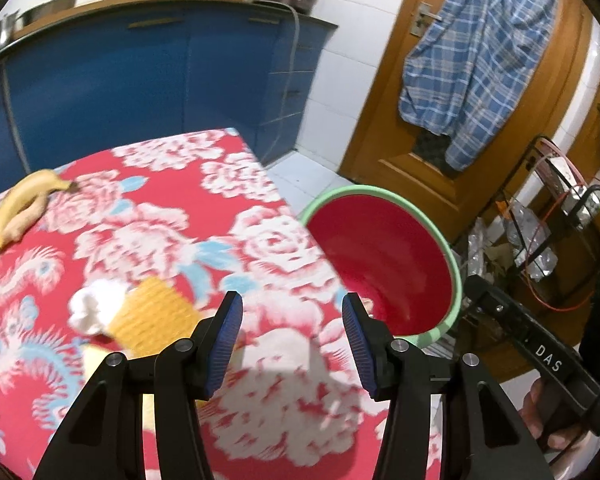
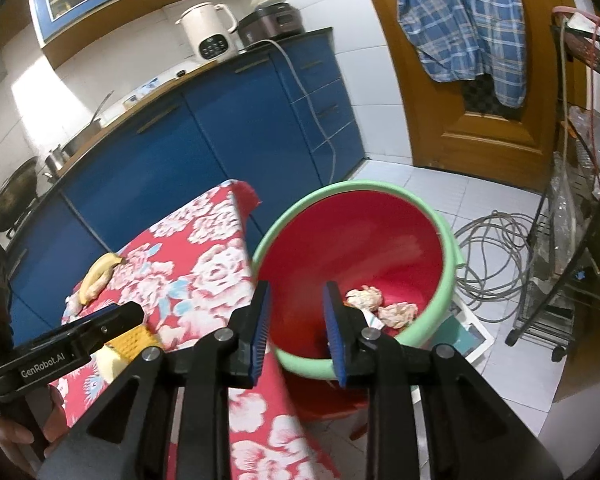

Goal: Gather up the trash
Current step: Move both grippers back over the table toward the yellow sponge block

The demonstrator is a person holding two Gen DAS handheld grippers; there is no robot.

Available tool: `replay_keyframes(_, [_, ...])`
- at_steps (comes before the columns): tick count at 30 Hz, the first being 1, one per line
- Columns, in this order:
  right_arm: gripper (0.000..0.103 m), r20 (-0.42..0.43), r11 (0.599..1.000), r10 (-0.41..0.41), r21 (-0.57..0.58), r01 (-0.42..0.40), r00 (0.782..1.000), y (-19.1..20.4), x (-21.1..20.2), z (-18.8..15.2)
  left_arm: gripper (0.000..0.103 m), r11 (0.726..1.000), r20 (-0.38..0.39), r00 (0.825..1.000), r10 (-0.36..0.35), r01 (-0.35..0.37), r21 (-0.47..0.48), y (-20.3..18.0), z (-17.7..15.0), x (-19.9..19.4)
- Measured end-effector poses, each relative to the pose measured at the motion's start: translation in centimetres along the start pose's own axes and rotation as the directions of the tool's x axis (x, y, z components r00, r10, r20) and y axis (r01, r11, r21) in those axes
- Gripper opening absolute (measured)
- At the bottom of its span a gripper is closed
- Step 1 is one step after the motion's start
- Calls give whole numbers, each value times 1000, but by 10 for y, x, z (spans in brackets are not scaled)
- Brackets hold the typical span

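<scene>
Kitchen floor: red bin point(image 2: 380, 240) w/ crumpled tissues point(image 2: 366, 297)

bucket point(image 2: 380, 236): glossy smooth plastic | tablecloth point(image 1: 172, 216) under left gripper: printed cloth | pads point(image 1: 228, 340): ribbed rubber | door point(image 2: 432, 100) ahead: varnished wood

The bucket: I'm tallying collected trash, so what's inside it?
Two crumpled wads lie at the bottom of the bucket; the right gripper hides part of the floor.

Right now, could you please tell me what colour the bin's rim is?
Pale green, around the round plastic bin with its red inside; the right wrist view shows it best.
</scene>
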State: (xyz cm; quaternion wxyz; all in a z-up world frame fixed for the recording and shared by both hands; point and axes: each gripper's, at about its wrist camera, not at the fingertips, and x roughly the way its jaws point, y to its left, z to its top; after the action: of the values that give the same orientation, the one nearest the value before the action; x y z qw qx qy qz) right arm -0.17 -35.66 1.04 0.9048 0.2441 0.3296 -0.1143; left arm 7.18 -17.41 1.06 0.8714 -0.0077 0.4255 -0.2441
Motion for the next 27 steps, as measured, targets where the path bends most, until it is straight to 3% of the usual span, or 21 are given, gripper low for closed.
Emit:
replay_keyframes(12, [31, -34, 998, 50, -49, -51, 998, 34, 4, -11, 61, 990, -4, 995, 102, -102, -98, 53, -22, -21])
replay_keyframes(27, [32, -63, 993, 67, -94, -73, 996, 56, 8, -19, 70, 966, -69, 984, 165, -175, -190, 91, -40, -10])
